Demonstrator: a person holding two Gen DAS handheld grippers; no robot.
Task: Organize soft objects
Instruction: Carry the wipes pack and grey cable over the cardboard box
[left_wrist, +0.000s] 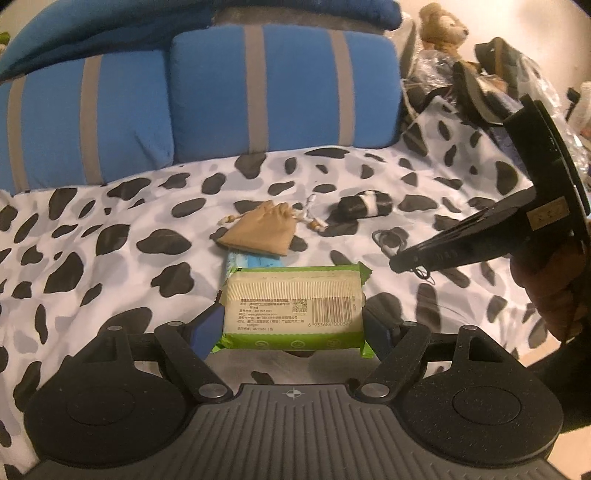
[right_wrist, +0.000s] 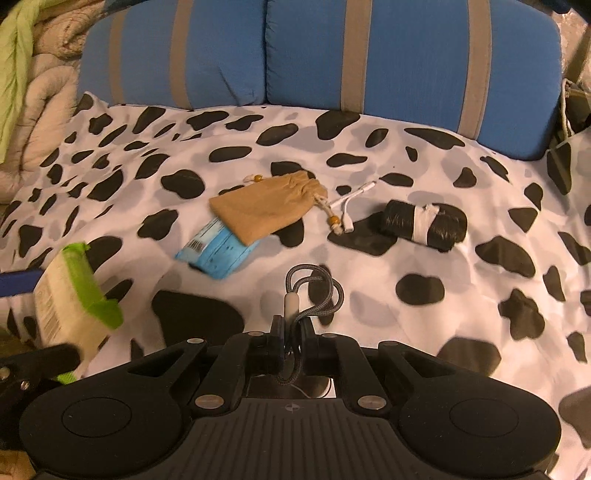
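Spotted bedspread (right_wrist: 424, 177) fills mid-frame; blue cushions (right_wrist: 406, 55) span the top. Left tool (left_wrist: 291, 325), bottom centre, pinches the green pack (left_wrist: 291, 306) across its width. Right tool (right_wrist: 293, 345), pressed together, grips the grey cord (right_wrist: 317, 291). Tan pouch (right_wrist: 266, 206), centre, overlaps a blue packet (right_wrist: 216, 253); black roll (right_wrist: 424, 225) lies centre right.

Bed cover (right_wrist: 369, 280): white with black spots, spread under my jaws.
Cushions (right_wrist: 406, 55): two blue ones with grey stripes, far past my jaws.
Light: warm and yellow.
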